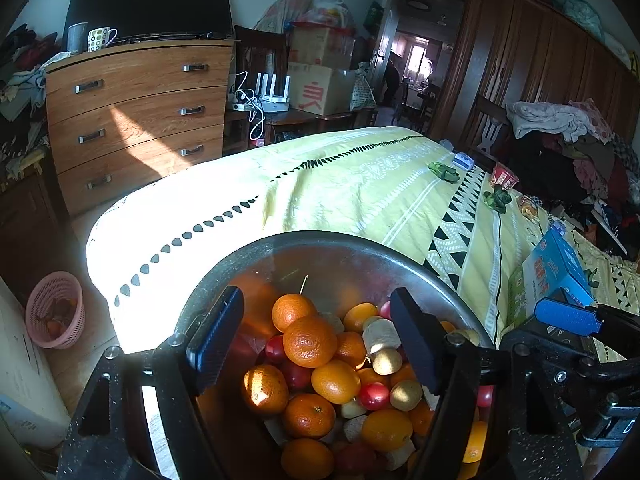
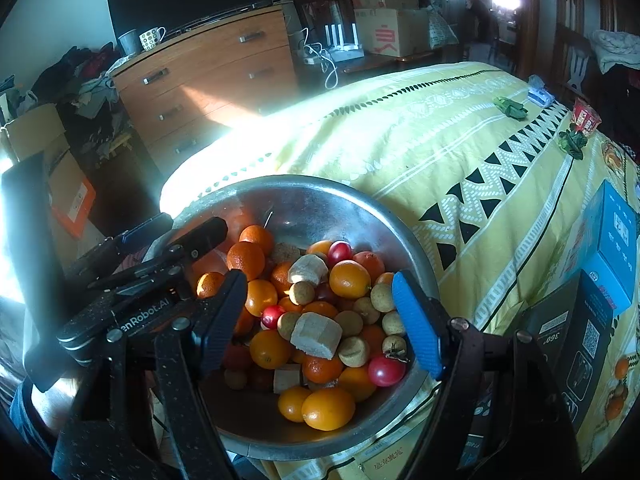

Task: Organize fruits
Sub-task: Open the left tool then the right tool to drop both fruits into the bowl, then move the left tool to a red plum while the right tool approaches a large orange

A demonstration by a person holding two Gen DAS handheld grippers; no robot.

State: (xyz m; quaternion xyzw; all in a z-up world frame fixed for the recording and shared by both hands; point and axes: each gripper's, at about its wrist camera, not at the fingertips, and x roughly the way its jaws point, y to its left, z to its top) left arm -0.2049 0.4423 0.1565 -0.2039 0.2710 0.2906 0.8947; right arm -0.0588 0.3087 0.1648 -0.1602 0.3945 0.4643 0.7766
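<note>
Left-view-only pink basket [image 1: 55, 311] beyond tongs [image 1: 316, 340]

**A lived-in bedroom at home**

We found ourselves in a cluttered bedroom. A bed [image 1: 360, 184] under a yellow patterned cover filled the middle. Against the wall stood a wooden dresser [image 1: 136, 120] with a television [image 1: 148, 4] and a mug [image 1: 100, 38] on top. A tall dark wardrobe [image 1: 532, 68], heaped clothes [image 1: 560, 136] and stacked cardboard boxes [image 1: 320, 68] lined the sides.

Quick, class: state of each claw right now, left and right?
Left claw: open, holding nothing, above the metal bowl of fruit.
Right claw: open, holding nothing, above it too.
</note>
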